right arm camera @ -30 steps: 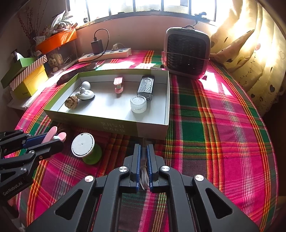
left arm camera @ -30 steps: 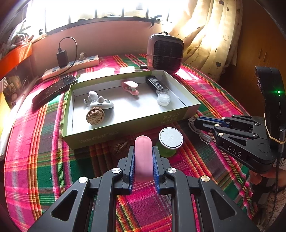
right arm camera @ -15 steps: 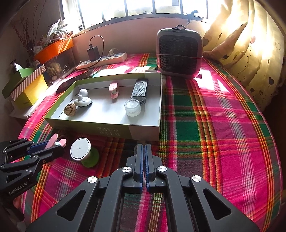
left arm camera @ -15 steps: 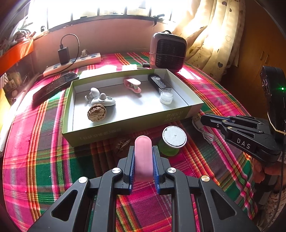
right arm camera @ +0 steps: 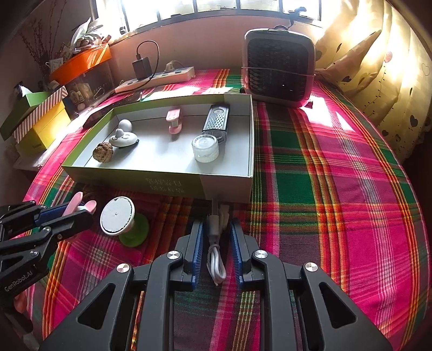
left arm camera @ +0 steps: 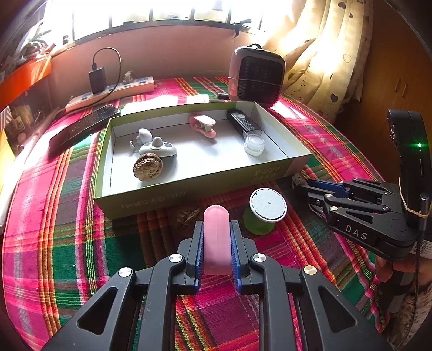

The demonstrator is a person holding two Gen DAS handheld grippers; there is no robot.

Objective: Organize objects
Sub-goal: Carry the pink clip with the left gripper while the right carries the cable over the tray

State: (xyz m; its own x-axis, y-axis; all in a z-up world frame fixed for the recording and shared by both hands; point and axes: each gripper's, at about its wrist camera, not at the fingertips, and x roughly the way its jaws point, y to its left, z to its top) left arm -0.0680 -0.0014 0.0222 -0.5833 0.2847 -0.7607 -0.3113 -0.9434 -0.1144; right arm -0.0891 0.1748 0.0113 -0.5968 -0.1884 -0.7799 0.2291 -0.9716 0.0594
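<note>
A home room: heart-print curtains (right arm camera: 383, 70) by a sunny window (right arm camera: 216, 8), a plaid cloth (right arm camera: 337, 162), a small heater (right arm camera: 279, 67) and a power strip (right arm camera: 156, 79).

We see a worktop cloth (right arm camera: 337, 172) in a plaid of magenta, green and orange lines. On it sits a shallow cardboard box (right arm camera: 162, 181), olive-green outside and pale grey within. Inside, at ten o'clock, lies a brown, pitted walnut-like ball (left arm camera: 148, 166); at two o'clock, a black grater-patterned bar (right arm camera: 217, 120) and a clear round jar with white contents (right arm camera: 205, 148); at twelve o'clock, a pink clip (left arm camera: 203, 125). Our black left gripper (left arm camera: 216, 249) with blue-lined fingers (left arm camera: 199, 243) carries a pale pink rounded piece (left arm camera: 216, 243). A white coiled cable (right arm camera: 216, 259) lies between the right gripper's (right arm camera: 216, 243) blue pads. The cream curtain (right arm camera: 391, 81) bears dark hearts.
</note>
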